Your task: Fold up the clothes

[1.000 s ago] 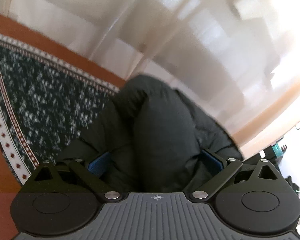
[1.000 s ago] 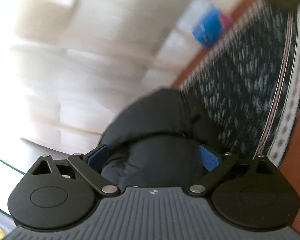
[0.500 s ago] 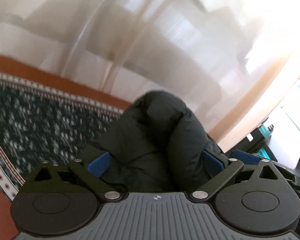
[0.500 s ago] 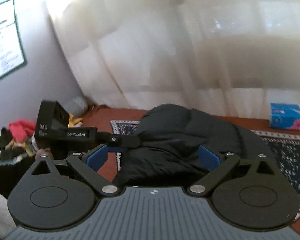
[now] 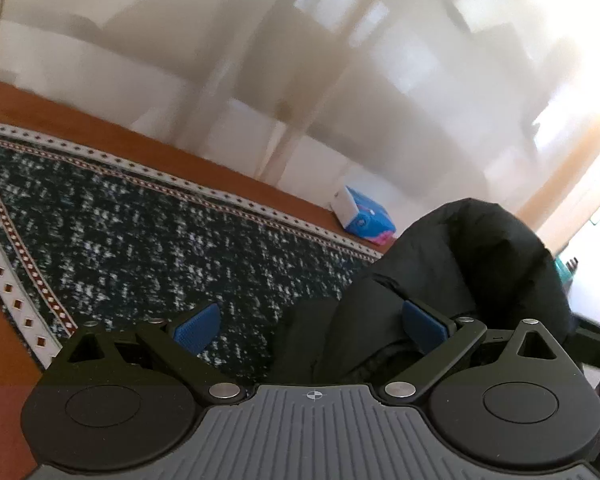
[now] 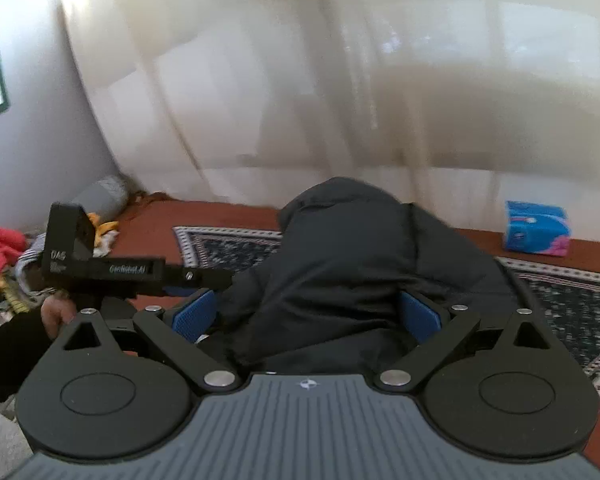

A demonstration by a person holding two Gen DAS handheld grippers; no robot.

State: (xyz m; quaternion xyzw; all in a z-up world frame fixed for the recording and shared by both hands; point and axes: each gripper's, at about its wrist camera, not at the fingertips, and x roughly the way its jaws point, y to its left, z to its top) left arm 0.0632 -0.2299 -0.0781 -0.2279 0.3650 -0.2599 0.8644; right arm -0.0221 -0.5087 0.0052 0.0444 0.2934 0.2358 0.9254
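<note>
Since a second ago the left gripper [image 5: 312, 328] has let go: the black jacket [image 5: 452, 292] that filled the space between its blue pads now sits only against the right-hand pad [image 5: 424, 326], and the other pad [image 5: 196, 328] stands free over the rug. The right wrist view has also swung from a blurred sideways look to a level one facing the curtain.

The sheer cream curtain [image 6: 340, 80] fills the top of both views. Below it lies the dark patterned rug [image 5: 160, 240] with its white dotted border, on a red-brown floor [image 5: 4, 320]. The black jacket [image 6: 352, 264] is bunched into a puffy mound, raised above the rug and reaching between the two grippers. The right gripper [image 6: 306, 316] is wide apart with the jacket filling the gap, its cloth pressing on both blue pads [image 6: 192, 316]; whether it truly clamps the fabric I cannot tell. The left gripper's jaws are parted, with the fabric crowding only its right side.

In the right wrist view the left gripper [image 6: 100, 264] shows from the side as a black bar with white lettering, held by the person's left hand [image 6: 56, 314]. Behind it a heap of colourful clothes [image 6: 0, 248] lies by the wall. A small blue tissue pack [image 6: 538, 228] rests on the floor just past the rug's edge, at the foot of the curtain.
</note>
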